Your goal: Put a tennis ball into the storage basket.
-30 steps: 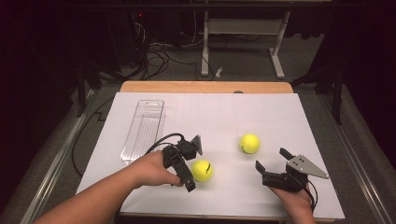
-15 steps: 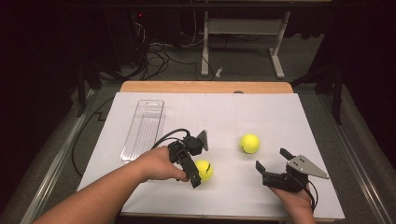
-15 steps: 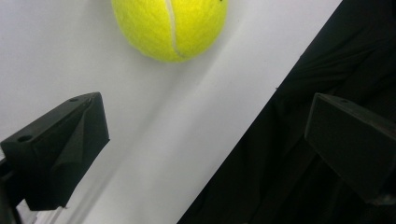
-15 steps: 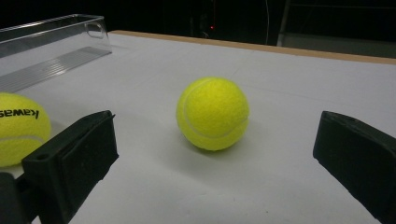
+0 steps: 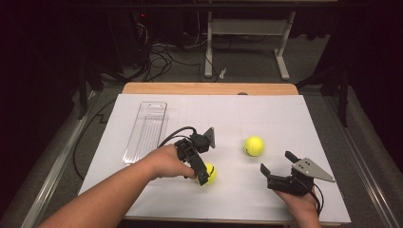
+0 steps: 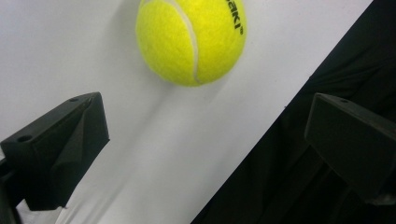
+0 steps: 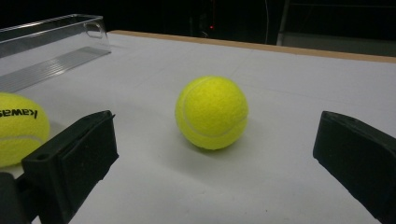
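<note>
Two released sets of jaws: our left gripper [image 5: 202,166] approaches the near ball [image 6: 191,39] at the table's [image 5: 266,109] 6 o'clock edge; a glancing contact could roll it off.

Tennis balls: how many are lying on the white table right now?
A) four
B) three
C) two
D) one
C: one ball lies by the left gripper, and the other ball lies farther out, ahead of the right gripper.
</note>
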Tool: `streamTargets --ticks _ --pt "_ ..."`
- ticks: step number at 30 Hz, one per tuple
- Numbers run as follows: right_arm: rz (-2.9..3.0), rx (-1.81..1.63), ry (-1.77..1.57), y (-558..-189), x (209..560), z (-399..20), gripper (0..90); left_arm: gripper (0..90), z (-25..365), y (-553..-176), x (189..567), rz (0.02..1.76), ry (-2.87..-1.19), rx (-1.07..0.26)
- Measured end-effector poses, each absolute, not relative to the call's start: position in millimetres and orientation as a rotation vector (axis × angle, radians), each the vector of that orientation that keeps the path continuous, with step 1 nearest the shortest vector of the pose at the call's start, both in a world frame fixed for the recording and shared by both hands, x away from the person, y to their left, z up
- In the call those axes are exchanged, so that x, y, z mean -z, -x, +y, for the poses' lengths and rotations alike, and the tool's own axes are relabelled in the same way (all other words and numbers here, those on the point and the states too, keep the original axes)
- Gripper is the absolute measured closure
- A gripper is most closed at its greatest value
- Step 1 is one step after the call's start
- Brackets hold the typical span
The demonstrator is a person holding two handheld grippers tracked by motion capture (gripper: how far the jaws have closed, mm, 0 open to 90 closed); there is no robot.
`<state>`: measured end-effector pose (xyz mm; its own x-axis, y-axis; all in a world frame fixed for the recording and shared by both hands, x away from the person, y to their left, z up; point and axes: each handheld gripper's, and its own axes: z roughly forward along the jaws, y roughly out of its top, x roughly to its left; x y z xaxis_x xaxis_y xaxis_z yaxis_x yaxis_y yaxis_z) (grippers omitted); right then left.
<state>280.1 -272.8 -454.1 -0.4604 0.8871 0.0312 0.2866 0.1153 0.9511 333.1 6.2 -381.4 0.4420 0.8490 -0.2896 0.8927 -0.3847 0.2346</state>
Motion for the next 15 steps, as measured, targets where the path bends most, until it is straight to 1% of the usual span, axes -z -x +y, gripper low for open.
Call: streamTargets --ticks 5,15 --pt "1.828 -1.358 -1.139 -280.0 454.3 -272.6 0.2 0.6 -0.8 -335.9 380.7 1.480 -2.338 0.168" --pt "1.824 -1.363 -1.135 -278.8 453.6 -273.4 0.2 0.6 -8.7 -343.5 392.0 1.505 -2.310 0.155"
